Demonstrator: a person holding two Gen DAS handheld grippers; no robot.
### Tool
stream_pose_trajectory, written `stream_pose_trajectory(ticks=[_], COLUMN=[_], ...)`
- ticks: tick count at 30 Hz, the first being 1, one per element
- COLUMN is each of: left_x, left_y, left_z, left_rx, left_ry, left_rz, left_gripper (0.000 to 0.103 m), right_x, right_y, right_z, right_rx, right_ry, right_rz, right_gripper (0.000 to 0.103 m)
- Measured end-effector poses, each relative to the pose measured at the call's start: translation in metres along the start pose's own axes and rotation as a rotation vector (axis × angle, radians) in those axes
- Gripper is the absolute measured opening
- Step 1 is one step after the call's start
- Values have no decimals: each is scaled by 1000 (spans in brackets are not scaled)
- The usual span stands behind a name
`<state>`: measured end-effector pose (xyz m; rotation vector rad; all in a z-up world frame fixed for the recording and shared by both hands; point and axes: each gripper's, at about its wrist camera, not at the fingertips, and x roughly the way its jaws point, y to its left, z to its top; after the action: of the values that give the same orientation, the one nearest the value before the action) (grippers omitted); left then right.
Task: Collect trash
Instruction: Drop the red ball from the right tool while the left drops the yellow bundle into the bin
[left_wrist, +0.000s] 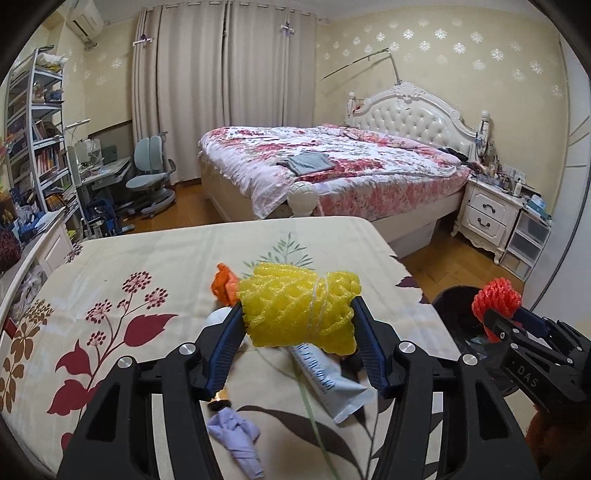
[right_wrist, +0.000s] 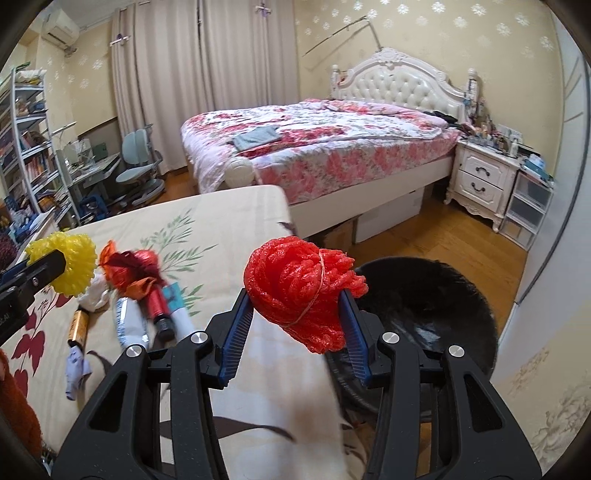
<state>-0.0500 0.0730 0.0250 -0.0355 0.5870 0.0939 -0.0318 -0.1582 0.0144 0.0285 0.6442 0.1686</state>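
Yellow foam net (left_wrist: 300, 307) sits pinched between the fingers of the left hand-held gripper (left_wrist: 298, 334), raised over the floral-cloth surface (left_wrist: 147, 266). Below and beyond its tips lie a white tube (left_wrist: 325, 376), an orange scrap (left_wrist: 223, 284) and a lilac wad (left_wrist: 238, 439).

Right wrist view: the right hand-held gripper (right_wrist: 297, 321) clamps a red foam net (right_wrist: 299, 291) between its fingers, held at the surface edge. A black bin (right_wrist: 443, 295) stands just right of and below its tips.

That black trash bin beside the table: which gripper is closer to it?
Right. The right gripper, holding a red foam net, is at the black bin's rim; the left gripper holds a yellow foam net over the table.
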Motion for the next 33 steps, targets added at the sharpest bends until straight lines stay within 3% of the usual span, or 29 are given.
stream_pose_trajectory(ticks=[14,23,33], left_x=[63,98,125], left_y=[-112,-169,-195], left_z=[8,1,-8], left_rx=[93,164,220], left_ry=[16,60,107], left_rz=[-160,-179,-163], left_gripper=[58,58,63], right_x=[30,53,68], right_y=[-90,-126,-144], right_z=[6,-4,-7], right_rx=[98,138,186], right_ry=[17,60,74], right_rz=[-144,-183,-202], right_gripper=[46,46,48])
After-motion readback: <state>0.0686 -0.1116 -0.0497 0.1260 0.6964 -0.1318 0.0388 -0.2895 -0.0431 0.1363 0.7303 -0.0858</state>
